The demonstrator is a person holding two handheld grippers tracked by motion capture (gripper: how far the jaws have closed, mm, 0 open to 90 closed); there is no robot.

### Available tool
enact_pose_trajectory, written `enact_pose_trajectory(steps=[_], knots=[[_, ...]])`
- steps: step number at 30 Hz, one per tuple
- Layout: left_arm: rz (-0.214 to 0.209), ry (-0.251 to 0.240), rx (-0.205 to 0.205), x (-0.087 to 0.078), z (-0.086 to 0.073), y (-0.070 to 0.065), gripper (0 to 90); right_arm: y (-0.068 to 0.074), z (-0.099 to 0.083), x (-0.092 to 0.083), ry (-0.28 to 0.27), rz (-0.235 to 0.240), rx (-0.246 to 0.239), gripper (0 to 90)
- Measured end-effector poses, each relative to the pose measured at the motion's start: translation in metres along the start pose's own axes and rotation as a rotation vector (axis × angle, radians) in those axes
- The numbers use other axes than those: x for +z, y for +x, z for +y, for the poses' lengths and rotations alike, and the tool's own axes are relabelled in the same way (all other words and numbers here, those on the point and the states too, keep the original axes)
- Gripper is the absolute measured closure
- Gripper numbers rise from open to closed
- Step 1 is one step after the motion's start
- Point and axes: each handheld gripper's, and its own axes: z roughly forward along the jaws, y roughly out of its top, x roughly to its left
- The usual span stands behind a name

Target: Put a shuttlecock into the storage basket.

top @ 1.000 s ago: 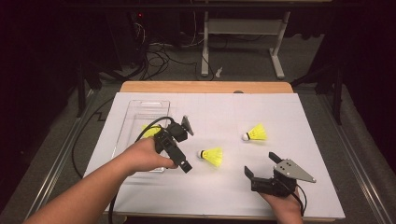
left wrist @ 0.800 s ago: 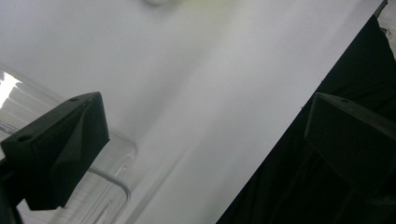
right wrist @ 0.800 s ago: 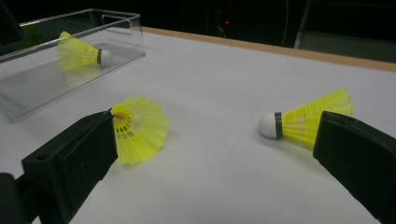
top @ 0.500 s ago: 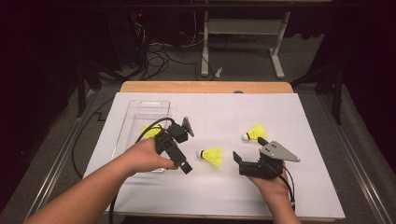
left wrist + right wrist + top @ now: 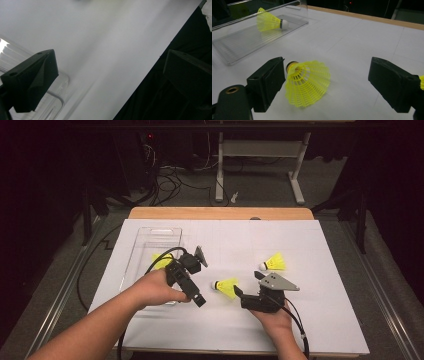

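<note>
A yellow shuttlecock [image 5: 227,288] [image 5: 308,82] lies on its side on the white sheet, between the jaws of my right gripper [image 5: 248,285] [image 5: 329,75]. Those jaws have just been closing; the left one is close beside the cork and skirt, while the right one stands well clear, so nothing is gripped. My left gripper [image 5: 196,296] [image 5: 110,60] rests by the near corner of the clear tray [image 5: 150,240] [image 5: 56,100], open with nothing between its jaws. A second shuttlecock [image 5: 162,261] [image 5: 270,22] lies in the tray [image 5: 242,42]. A third shuttlecock [image 5: 274,262] lies farther right.
A white sheet [image 5: 310,320] covers the wooden table [image 5: 220,213]. Cables trail from both grippers toward the near edge. Beyond the table are a dark floor, loose cables and the legs of a stand [image 5: 260,150].
My right gripper has moved left and forward from the near right of the sheet, until its jaws flank the middle shuttlecock. The left hand has stayed in place.
</note>
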Motion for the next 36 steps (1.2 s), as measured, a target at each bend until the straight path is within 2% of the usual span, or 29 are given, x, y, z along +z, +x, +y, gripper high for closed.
enact_pose_trajectory(steps=[3,6,12,25,29,32,36], knots=[[0.004,0.001,0.003,0.0,-0.001,-0.001,0.8,0.003,-0.001,0.0,-0.001,0.009,0.001,15.9],[0.001,0.002,0.006,0.0,-0.002,-0.001,0.8,0.005,-0.003,-0.001,-0.004,0.03,0.025,17.7],[-0.005,0.005,0.005,0.002,-0.003,0.001,0.8,0.011,-0.006,0.0,0.012,0.074,0.006,27.6],[-0.004,0.011,0.008,0.005,-0.004,0.001,0.9,0.02,-0.007,0.005,0.022,0.104,-0.006,49.2],[-0.006,0.008,0.002,0.006,-0.004,0.001,0.9,0.022,-0.008,0.007,0.036,0.115,-0.004,53.6],[-0.014,0.016,0.017,0.006,-0.006,0.0,0.9,0.025,-0.01,0.009,0.049,0.122,-0.013,57.3],[-0.014,0.012,0.01,0.007,-0.007,0.0,0.9,0.026,-0.011,0.012,0.073,0.113,-0.011,61.3]])
